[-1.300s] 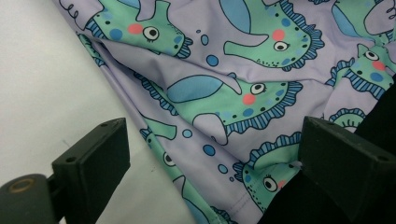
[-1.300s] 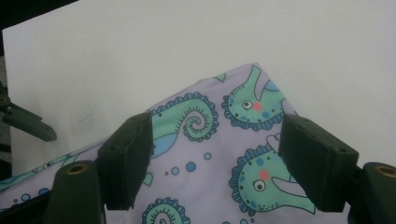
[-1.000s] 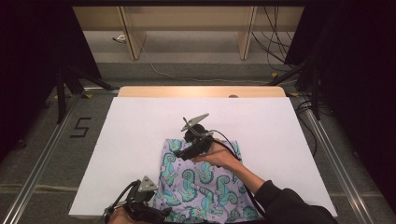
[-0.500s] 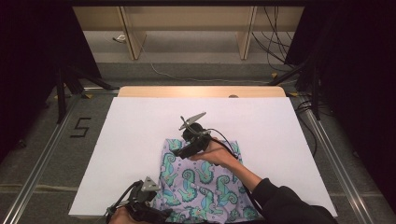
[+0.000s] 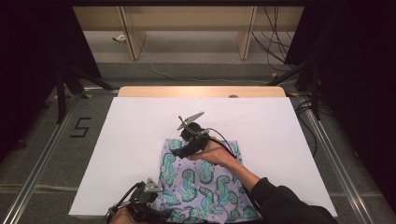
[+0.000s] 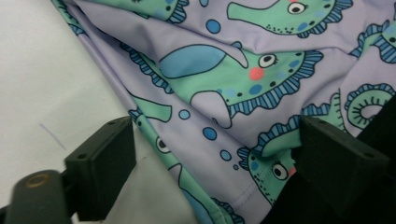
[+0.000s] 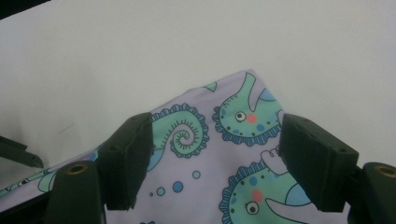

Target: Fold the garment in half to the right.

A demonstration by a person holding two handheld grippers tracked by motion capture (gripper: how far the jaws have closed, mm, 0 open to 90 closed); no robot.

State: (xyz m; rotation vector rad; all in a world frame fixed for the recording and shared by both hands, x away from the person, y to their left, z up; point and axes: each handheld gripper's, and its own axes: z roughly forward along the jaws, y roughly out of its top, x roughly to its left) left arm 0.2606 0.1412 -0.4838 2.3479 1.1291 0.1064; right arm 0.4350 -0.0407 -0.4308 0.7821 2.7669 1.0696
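Surface: white tabletop (image 5: 140, 140) with a pale wooden strip along its far edge, grey floor around it.
Near edge: left gripper (image 5: 161, 215), held in a hand (image 5: 122, 217) at the bottom of the high view, sits at the near left corner of the lilac cloth printed with green seahorses (image 5: 201, 179). Its jaws stand wide, released, with the cloth's folded edge (image 6: 187, 140) lying between them and no pad pressing on it; the jaws have just been closing a little.
Cloth: lies flat and rumpled on the near middle of the tabletop, reaching its front edge.
Middle: right gripper (image 5: 173, 151) rests over the cloth's far left corner, released, jaws apart on either side of the pointed corner (image 7: 243, 93).
In the way: black sleeve (image 5: 289, 205) and trailing cable cross the cloth's right part.
Far: wooden shelf legs, loose cables on the floor, a painted numeral left of the tabletop.
Since a second ago: both grippers and the cloth lie where they did.
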